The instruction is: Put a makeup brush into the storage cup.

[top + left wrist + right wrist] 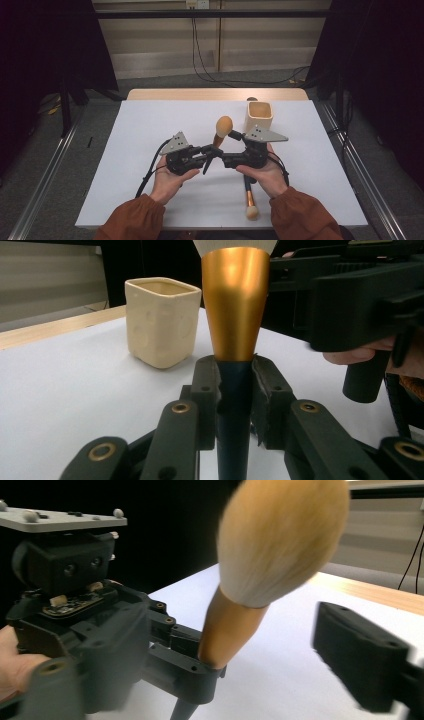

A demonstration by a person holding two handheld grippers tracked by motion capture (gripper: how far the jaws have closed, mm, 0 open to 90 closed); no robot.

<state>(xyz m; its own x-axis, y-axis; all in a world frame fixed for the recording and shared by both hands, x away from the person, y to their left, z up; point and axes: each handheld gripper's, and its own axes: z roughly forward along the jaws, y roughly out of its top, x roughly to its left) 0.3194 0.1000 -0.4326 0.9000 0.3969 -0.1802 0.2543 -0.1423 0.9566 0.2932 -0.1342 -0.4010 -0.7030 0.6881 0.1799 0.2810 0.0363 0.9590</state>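
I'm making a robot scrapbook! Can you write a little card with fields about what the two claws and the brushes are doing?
Left claw: shut on the dark handle of the big brush, holding it upright
Big brush: fluffy tan head on top, gold collar below it
Right claw: open beside the brush, not pressing on it
Second brush: lying flat on the table near the right hand
Cup: cream, square, standing upright beyond the claws
Table: white top, with a wooden strip at the far edge

Cup [259, 116] behind upright brush [220, 131], second brush [249, 199] nearest the person
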